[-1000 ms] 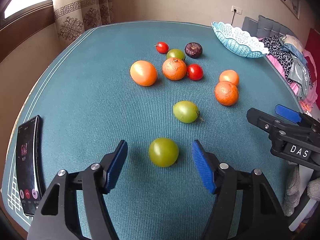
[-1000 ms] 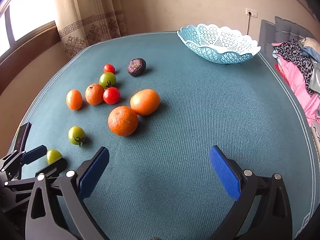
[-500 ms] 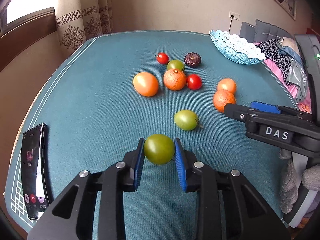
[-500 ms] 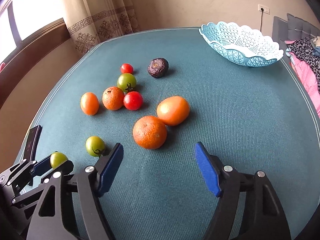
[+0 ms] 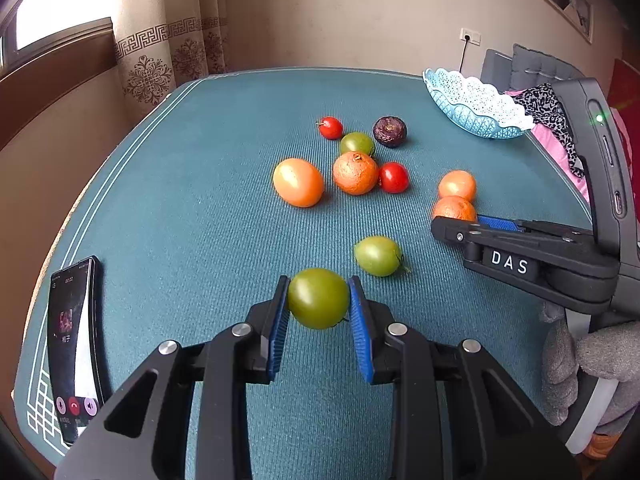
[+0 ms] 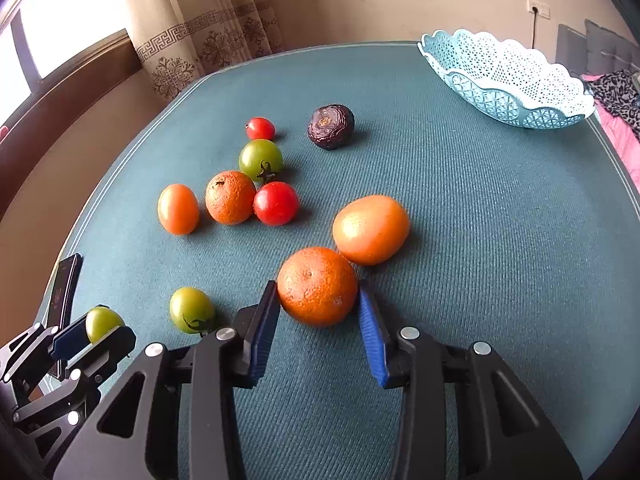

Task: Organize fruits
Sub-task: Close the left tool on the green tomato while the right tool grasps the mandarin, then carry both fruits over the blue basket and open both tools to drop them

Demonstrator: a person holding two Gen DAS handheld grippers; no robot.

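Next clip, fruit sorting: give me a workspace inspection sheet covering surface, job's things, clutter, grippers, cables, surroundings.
Surface: teal table cloth.
Job's things: loose fruit; blue basket at the far right, no fruit seen inside.
Clutter: phone, screen lit, near the left edge.
Grippers: left gripper shut on green tomato; right gripper closing, pads at rough orange.
Cables: wall cord from a socket.
Surroundings: curtain, window, clothes pile.

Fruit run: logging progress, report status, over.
Left gripper shut on green tomato. Right gripper closing around orange. Basket empty, path clear.
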